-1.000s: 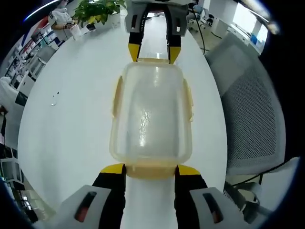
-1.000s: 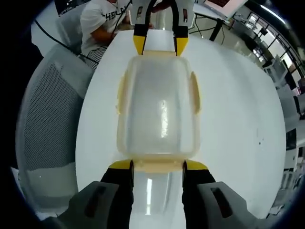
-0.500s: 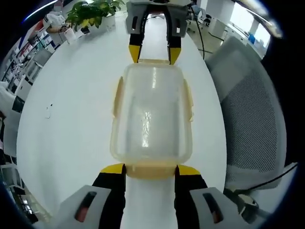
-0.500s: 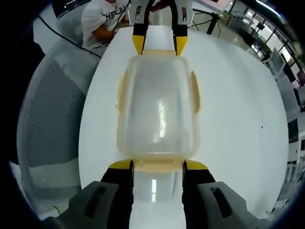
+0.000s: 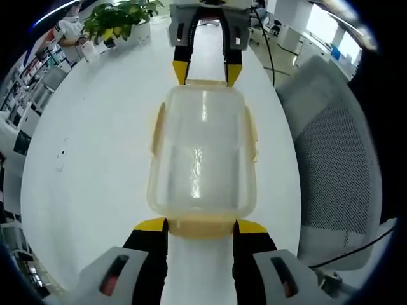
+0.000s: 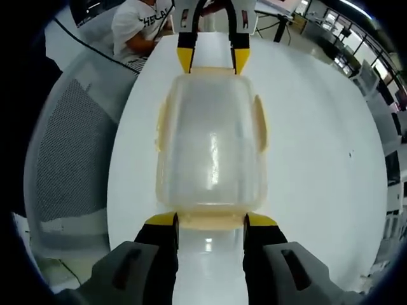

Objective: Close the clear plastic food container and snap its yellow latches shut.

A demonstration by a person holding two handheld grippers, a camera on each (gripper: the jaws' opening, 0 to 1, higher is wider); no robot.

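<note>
Clear container (image 5: 201,155) lid on, on white worktop (image 5: 95,165); left gripper (image 5: 200,227) and right gripper (image 6: 210,221) at its opposite ends, jaws apart around end latches

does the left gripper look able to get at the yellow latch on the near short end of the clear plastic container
Probably yes: the left gripper already straddles that yellow latch at the clear plastic container's near end, with nothing between them. The right gripper sits at the far end.

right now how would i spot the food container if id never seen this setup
Look at the big white round table. Near its edge beside the grey mesh chair, the clear plastic food container sits between the left gripper and the right gripper. It is see-through with pale yellow latches.
</note>
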